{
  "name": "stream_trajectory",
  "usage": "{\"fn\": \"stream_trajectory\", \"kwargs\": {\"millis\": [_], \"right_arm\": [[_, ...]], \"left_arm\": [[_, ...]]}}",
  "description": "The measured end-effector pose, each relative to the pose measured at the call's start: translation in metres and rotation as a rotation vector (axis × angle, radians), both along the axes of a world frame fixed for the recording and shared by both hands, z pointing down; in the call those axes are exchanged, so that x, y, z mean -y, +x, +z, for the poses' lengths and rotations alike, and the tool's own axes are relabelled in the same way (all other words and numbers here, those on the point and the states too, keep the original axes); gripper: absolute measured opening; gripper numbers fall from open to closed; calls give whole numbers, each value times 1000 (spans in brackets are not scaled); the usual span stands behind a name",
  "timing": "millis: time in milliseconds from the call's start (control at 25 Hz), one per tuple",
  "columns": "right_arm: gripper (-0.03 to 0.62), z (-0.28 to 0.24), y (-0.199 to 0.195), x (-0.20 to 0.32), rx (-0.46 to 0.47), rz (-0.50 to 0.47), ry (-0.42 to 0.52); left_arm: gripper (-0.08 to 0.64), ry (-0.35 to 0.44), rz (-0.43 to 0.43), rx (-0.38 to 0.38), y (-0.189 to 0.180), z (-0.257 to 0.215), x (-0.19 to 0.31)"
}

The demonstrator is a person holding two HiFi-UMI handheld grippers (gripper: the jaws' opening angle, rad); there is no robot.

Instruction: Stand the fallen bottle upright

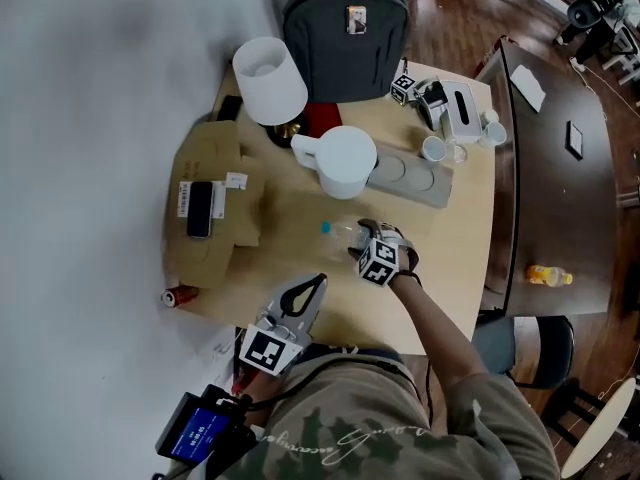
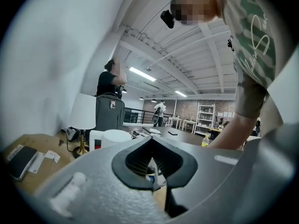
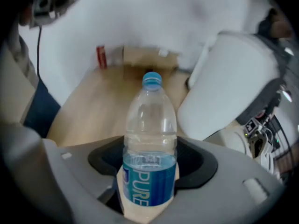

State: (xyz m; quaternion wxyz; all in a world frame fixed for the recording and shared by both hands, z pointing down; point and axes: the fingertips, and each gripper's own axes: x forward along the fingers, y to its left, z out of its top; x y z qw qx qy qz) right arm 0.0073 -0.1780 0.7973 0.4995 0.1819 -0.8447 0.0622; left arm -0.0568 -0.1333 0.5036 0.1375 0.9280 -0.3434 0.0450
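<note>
While the wooden bench (image 1: 455, 268) is carrying a cardboard box (image 1: 215, 183), a white jug (image 1: 345, 161) and smaller clutter, the part that matters is lying near its middle. There the right claw (image 1: 367, 240) is pointing steeply down over the fallen bottle (image 1: 345, 236). The left claw (image 1: 318, 284) is hanging closer to the person and apart from the bottle, with its jaws resting tip to tip and nothing between them, so the right one is plainly the nearer. The bottle is lying on its side on bare wood near the jug, on the person's side of it. Its long axis is running across the head view: the base is sitting under the right claw and the blue cap (image 1: 326, 228) is pointing toward the box and the red can (image 1: 180, 295). In the right gripper view the bottle is running straight away along the line of the jaws, label nearest and cap farthest. The right claw is standing wide open and straddling the labelled lower half. A sliver of bench is showing on either side of the label, so the pads (image 3: 198, 169) are not yet pressing and the claw is gripping nothing. As I judge it, the coming move is depending on closing across that lower body, then swinging the cap end upward.
</note>
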Motion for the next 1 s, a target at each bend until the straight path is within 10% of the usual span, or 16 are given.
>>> {"fn": "stream_trajectory", "kwargs": {"millis": [120, 200, 640, 800, 1000], "right_arm": [[318, -110, -3, 24, 581, 249, 267], [318, -141, 16, 29, 797, 384, 388], [331, -74, 40, 7, 791, 532, 423], [411, -120, 39, -6, 850, 496, 424], [335, -196, 51, -41, 861, 452, 494]], "left_arm": [[3, -2, 2, 29, -8, 5, 0], [3, -1, 4, 57, -10, 10, -1], [3, 6, 35, 113, 7, 7, -17], [3, 8, 32, 86, 5, -3, -18], [3, 53, 17, 25, -1, -20, -10]]}}
